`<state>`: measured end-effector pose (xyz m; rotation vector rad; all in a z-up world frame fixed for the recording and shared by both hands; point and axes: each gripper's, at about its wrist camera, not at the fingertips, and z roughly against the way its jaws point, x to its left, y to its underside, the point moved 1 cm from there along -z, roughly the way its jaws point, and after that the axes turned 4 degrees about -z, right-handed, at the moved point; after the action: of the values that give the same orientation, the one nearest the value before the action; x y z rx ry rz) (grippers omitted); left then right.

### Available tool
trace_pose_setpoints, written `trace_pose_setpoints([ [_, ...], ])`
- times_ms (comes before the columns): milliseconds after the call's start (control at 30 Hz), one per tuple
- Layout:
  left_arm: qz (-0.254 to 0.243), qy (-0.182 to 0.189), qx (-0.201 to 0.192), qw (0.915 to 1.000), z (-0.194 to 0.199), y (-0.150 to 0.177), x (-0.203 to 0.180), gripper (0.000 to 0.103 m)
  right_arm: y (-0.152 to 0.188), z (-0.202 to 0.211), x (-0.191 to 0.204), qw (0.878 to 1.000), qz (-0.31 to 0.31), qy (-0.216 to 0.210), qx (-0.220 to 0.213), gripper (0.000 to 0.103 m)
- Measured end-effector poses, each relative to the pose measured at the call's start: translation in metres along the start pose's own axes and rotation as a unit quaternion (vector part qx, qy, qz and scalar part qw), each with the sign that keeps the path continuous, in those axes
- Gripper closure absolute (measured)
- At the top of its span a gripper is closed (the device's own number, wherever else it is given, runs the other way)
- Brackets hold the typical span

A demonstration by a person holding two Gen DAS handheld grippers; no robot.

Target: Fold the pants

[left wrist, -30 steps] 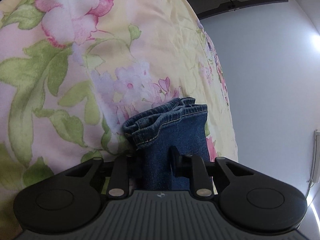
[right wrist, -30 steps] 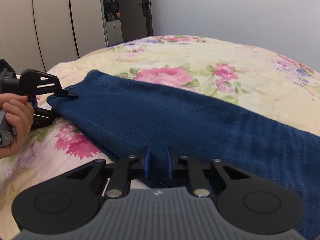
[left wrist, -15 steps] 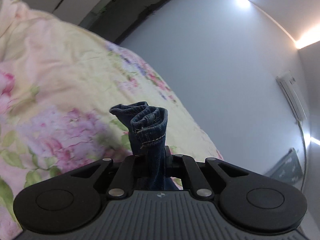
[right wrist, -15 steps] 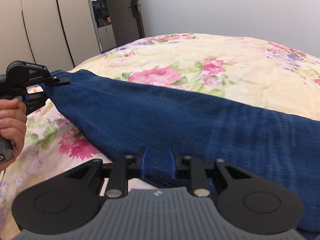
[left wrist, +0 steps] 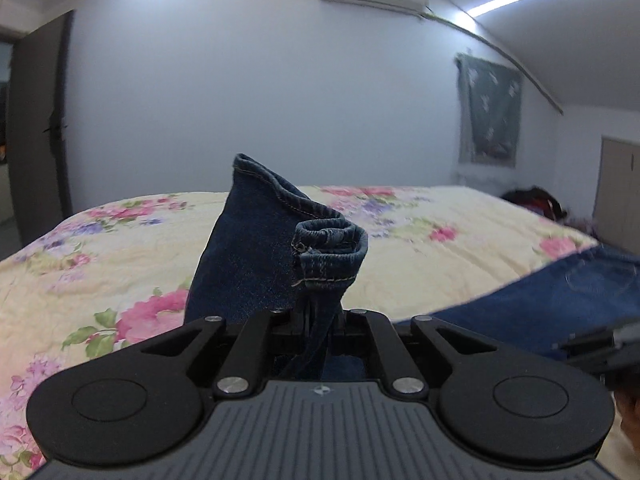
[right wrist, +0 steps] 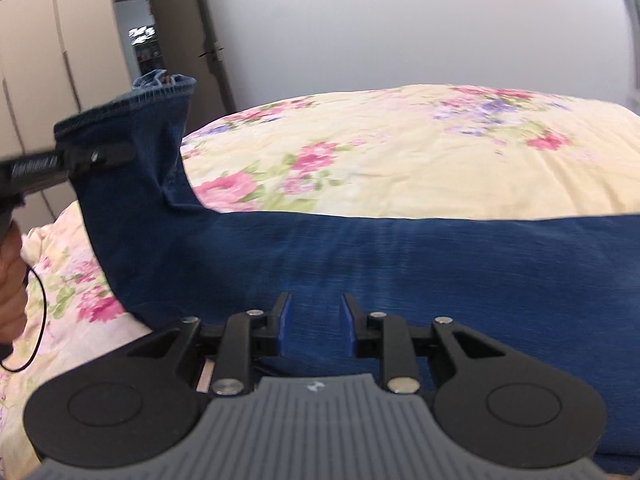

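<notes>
Dark blue denim pants (right wrist: 400, 264) lie stretched across the flowered bed. My left gripper (left wrist: 316, 320) is shut on the hem end of a leg (left wrist: 280, 240), which stands up bunched between its fingers. In the right wrist view that left gripper (right wrist: 96, 158) holds the hem (right wrist: 132, 120) raised above the bed at the far left, with a hand (right wrist: 12, 280) below it. My right gripper (right wrist: 315, 326) hovers low over the middle of the pants. Its jaws are opening, and denim shows in the gap between the blue pads (right wrist: 282, 328), not pinched. The right gripper (left wrist: 600, 344) shows blurred in the left wrist view.
The floral bedspread (right wrist: 400, 152) covers the bed on all sides of the pants. Pale wardrobe doors (right wrist: 36, 60) and an open doorway (right wrist: 140, 40) stand at the left. A dark bundle (left wrist: 536, 200) lies at the bed's far right, below a curtain (left wrist: 490, 112).
The left gripper has risen and rolled upright, lifting the hem off the bed. The right gripper's jaws have widened, and it has slid along the pants.
</notes>
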<state>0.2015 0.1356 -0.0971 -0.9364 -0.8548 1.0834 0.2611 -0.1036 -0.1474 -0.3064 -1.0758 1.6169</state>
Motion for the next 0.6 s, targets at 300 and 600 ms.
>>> trace_pose_setpoints([
  [300,-0.144,0.014,0.156,0.9771,-0.055,0.072,-0.092,0.087,-0.001,0.007,-0.045,0.997,-0.075,0.023,-0.002,0.079],
  [600,-0.134,0.060,0.140,0.9792,-0.008,0.047,-0.071,0.031,-0.016,-0.012,-0.038,0.991,-0.121,-0.037,0.040,0.065],
])
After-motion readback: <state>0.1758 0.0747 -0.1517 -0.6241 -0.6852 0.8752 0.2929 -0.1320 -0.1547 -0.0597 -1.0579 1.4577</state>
